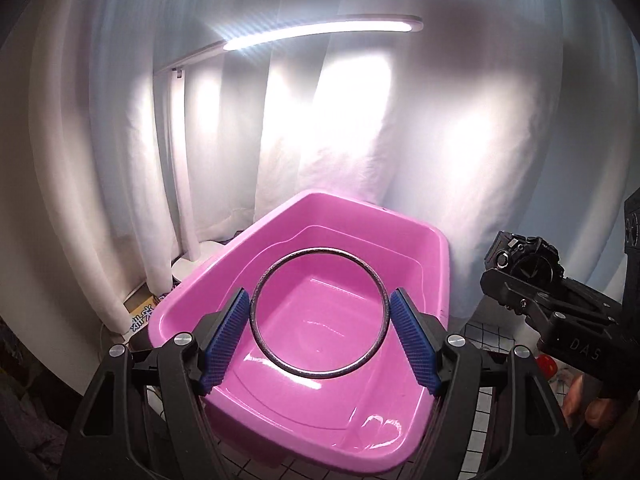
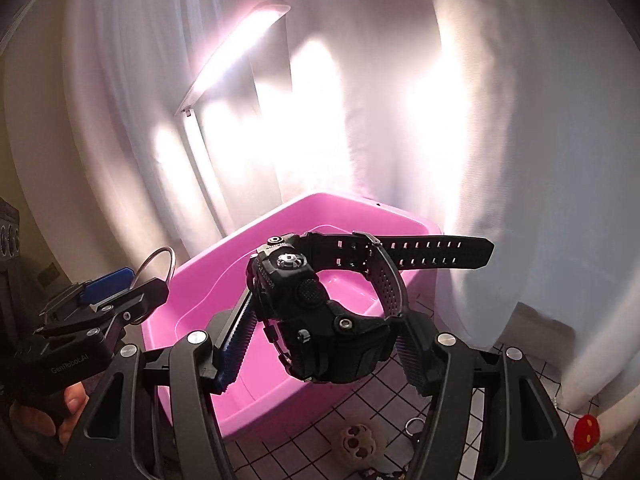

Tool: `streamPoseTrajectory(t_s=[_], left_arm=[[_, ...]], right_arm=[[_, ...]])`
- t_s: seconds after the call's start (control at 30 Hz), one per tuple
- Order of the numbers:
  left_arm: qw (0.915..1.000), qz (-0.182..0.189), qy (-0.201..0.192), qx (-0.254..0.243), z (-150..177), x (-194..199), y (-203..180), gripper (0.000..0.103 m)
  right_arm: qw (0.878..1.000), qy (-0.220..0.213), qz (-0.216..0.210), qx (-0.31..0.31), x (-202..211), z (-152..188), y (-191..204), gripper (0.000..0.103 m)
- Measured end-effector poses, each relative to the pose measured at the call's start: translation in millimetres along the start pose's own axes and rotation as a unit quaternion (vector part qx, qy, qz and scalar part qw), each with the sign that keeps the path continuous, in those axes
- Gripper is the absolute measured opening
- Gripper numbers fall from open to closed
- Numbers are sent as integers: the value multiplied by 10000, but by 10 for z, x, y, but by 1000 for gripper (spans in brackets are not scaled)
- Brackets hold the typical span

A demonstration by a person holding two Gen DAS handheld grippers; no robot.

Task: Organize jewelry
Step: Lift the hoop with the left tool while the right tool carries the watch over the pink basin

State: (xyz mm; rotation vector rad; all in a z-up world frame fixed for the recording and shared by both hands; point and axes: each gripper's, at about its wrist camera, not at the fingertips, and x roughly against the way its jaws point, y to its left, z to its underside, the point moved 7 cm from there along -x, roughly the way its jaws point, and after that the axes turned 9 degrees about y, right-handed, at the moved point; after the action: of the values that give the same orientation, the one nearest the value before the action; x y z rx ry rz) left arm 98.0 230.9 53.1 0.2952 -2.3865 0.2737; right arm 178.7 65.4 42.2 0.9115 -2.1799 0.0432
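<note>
My left gripper (image 1: 320, 312) is shut on a thin silver bangle (image 1: 256, 304), held flat between the blue pads over the pink plastic tub (image 1: 400, 248). The tub looks empty inside. My right gripper (image 2: 328, 332) is shut on a black digital watch (image 2: 304, 292) with a perforated strap, held above the right side of the pink tub (image 2: 192, 280). The right gripper with the watch (image 1: 524, 264) also shows at the right of the left wrist view. The left gripper with the bangle (image 2: 160, 260) shows at the left of the right wrist view.
A white desk lamp (image 1: 320, 30) shines above the tub, with white curtains (image 1: 440, 120) behind. The tub stands on a white grid-patterned cloth (image 2: 380, 400). A paw-shaped trinket (image 2: 358, 442), a small metal ring (image 2: 414, 424) and a red mushroom figure (image 2: 586, 432) lie on the cloth.
</note>
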Motion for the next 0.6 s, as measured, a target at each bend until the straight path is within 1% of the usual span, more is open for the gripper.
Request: streamPoseTrajectory(t_s=[0.13, 0.23, 0.3, 0.47, 0.6], left_arm=[[9996, -28, 285, 7, -119, -360, 192, 70], [9981, -36, 607, 19, -150, -616, 271, 70], [9965, -33, 829, 45, -154, -773, 323, 70], [9907, -59, 1359, 10, -112, -1074, 363, 70], [9851, -86, 1720, 9, -107, -1259, 397, 70]], right_arm=[[9994, 327, -77, 108, -408, -159, 79, 61], [9976, 657, -153, 134, -702, -239, 102, 62], [9952, 950, -194, 144, -897, -276, 117, 62], [9860, 1646, -189, 172, -1299, -311, 178, 61], [9759, 2171, -173, 110, -1530, -231, 150, 61]])
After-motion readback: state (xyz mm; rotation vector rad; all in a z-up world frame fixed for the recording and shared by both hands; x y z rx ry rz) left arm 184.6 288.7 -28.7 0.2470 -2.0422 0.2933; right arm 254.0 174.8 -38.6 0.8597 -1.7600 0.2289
